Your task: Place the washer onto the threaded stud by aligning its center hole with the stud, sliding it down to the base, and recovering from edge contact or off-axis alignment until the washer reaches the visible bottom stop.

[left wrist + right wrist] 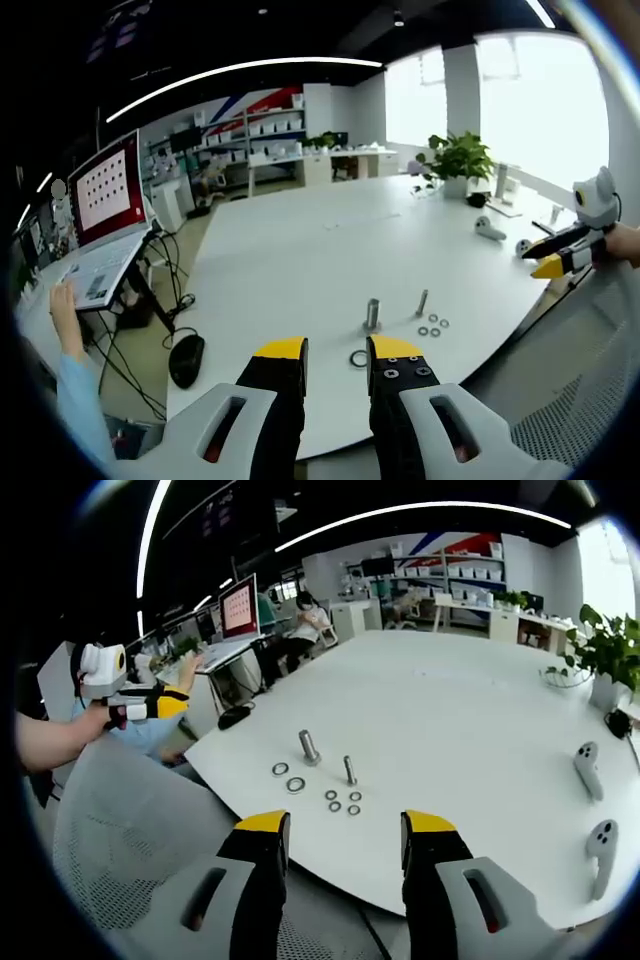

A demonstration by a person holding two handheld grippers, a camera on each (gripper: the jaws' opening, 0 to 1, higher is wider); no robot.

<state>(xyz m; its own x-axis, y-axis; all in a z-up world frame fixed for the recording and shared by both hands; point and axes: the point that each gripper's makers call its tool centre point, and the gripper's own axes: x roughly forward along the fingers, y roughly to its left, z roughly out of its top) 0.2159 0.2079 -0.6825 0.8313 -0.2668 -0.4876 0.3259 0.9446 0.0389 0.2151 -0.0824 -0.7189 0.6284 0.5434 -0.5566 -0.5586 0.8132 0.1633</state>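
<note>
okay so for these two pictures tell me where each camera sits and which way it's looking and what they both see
Left gripper view: rides on the left gripper, off the white table's near edge, facing the large stud; the right gripper enters at right.
Right gripper view: rides on the right gripper, off another table edge, facing the same stud; the left gripper and a forearm show at left.
Shared: table, both studs, loose washers, potted plant.

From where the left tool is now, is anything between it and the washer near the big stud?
Nothing visible. The left tool is open, and the washer lies on bare table just past its tips, with the stud beyond it.
</note>
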